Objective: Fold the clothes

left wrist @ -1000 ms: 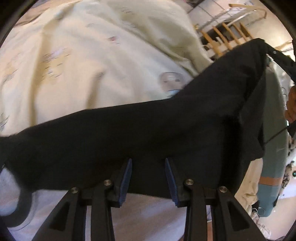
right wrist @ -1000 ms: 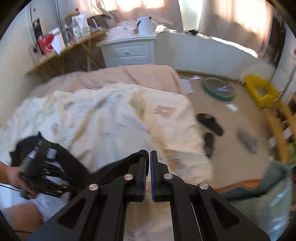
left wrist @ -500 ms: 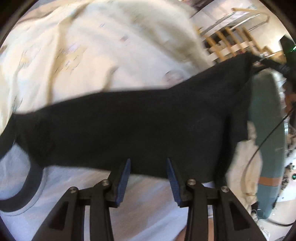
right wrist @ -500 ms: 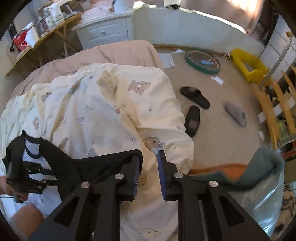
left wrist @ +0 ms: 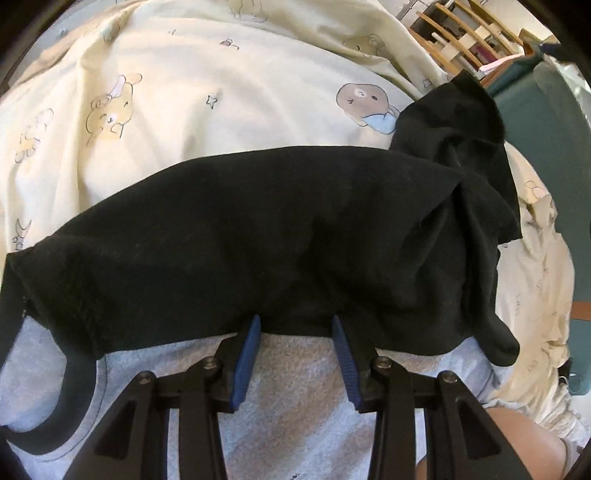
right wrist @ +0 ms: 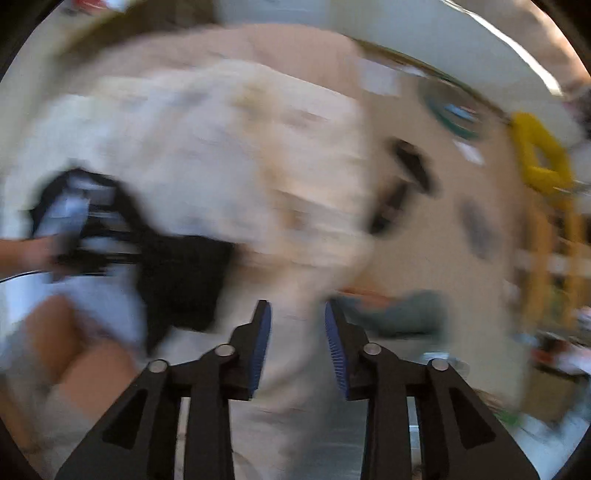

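A black garment (left wrist: 277, 229) lies stretched across the bed, its right end crumpled on the duvet. Its lower edge overlaps a light grey cloth with black trim (left wrist: 295, 398). My left gripper (left wrist: 295, 321) points steeply down at that lower edge. Its blue pads stand apart and press on nothing. The right wrist view is blurred. My right gripper (right wrist: 296, 306) hangs above the bed's corner with its jaws opening and nothing between them. The black garment (right wrist: 181, 280) lies to its left, where a hand holds the left gripper (right wrist: 74, 236).
A cream bear-print duvet (left wrist: 221, 92) covers the bed. A teal object (left wrist: 535, 147) and a wooden rack (left wrist: 461, 33) stand at the right. Dark slippers (right wrist: 410, 166) and a yellow item (right wrist: 539, 155) lie on the floor. A bare knee (left wrist: 517, 443) shows at the lower right.
My right gripper has opened, let go of the black garment and lifted away. The garment's right end has dropped onto the duvet. My left gripper has sunk toward the cloth.
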Available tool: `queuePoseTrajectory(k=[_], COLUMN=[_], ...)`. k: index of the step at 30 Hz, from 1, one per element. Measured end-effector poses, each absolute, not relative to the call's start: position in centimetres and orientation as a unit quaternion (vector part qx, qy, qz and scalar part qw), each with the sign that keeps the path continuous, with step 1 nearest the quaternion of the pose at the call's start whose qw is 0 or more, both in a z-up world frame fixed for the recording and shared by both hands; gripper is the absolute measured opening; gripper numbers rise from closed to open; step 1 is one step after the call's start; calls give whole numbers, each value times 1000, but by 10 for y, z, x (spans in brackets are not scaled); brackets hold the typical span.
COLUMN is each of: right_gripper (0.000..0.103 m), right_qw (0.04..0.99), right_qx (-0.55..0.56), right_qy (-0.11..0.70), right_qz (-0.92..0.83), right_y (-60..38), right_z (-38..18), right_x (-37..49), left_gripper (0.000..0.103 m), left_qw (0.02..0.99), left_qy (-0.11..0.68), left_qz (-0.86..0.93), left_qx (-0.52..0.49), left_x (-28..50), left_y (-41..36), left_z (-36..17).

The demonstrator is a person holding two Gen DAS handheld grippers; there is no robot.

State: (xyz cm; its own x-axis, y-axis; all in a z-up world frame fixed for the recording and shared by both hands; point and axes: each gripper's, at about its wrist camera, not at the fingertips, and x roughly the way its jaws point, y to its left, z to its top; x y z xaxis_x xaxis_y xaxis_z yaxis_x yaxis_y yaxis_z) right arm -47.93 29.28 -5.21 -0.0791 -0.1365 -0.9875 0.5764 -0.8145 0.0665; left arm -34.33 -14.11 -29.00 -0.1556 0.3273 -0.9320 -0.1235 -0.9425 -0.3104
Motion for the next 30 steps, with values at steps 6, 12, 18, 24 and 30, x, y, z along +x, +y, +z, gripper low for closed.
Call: queuePoseTrajectory(k=[6,12,18,24,30], right_gripper=[78,46,2,2,2], right_qw=[340,348,343,258,209], right_qx=[609,648,649,663,728], right_qy=[96,116,185,251,252], right_qz=[-710,-668,-653,-656,-602], right_y=[224,182,214,277,302], right_z=[-129,-228,-199,-139,-166], right_x=[-413,-380,-354,-351,-338], left_gripper=[41,41,41,42,43], left_qw=[147,138,133,139,161], left_qy=[-62,-61,-62,-70,-159], left_qz=[755,758,763,764,758], left_qx=[-636,-635,-630,-627,-612], left_x=[-338,-330,-321,-312,-303], left_y=[-141,-144,-148,-158,-184], left_z=[-293,-297,-301,-304,-285])
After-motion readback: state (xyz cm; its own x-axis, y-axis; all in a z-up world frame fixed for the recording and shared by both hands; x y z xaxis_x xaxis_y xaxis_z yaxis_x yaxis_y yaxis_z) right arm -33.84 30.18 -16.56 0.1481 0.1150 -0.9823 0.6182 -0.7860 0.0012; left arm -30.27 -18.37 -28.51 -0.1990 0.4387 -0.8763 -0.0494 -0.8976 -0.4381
